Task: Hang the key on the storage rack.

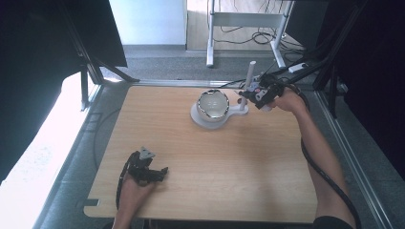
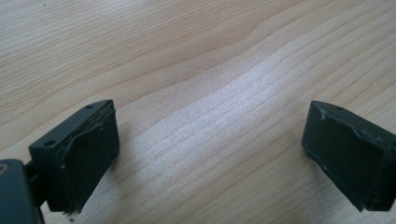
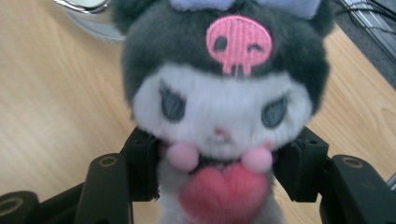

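Note:
A plush toy (image 3: 219, 93) with a dark hood, a pink skull patch and a pink heart on its chest sits between the jaws of my right gripper (image 3: 219, 170), which is shut on its body. In the high view that right gripper (image 1: 251, 91) is held at the table's far right, next to a white stand (image 1: 241, 111) with an upright pole (image 1: 249, 75). A shiny metal bowl (image 1: 213, 104) rests on the stand's round base. My left gripper (image 1: 161, 173) lies near the front left of the wooden table (image 1: 215, 162). It is open (image 2: 210, 135) over bare wood.
Beyond the table's far edge stand a white desk frame (image 1: 246, 19) and loose cables on the floor. Dark panels and black struts (image 1: 90, 62) flank both sides. A power strip (image 1: 297, 67) lies behind the right gripper.

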The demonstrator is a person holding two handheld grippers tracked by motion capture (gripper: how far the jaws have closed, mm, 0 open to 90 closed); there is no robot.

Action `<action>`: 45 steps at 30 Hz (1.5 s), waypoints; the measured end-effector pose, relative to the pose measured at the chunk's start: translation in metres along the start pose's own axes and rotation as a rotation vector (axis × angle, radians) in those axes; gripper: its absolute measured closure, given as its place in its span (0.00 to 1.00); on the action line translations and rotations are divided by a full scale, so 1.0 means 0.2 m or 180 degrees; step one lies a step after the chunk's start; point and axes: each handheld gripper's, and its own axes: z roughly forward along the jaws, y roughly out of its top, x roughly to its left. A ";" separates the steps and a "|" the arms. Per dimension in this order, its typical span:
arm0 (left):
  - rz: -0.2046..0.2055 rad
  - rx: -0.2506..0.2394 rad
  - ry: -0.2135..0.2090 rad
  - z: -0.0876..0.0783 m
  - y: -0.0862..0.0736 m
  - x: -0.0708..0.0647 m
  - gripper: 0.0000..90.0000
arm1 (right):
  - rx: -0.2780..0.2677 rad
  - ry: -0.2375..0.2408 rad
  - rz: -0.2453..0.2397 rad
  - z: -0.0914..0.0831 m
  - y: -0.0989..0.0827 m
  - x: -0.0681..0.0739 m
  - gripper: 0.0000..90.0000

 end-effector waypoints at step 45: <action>-0.0001 0.0000 0.0000 0.00 0.00 0.00 0.04 | -0.0237 -0.0121 -0.0205 0.08 -0.11 0.17 0.15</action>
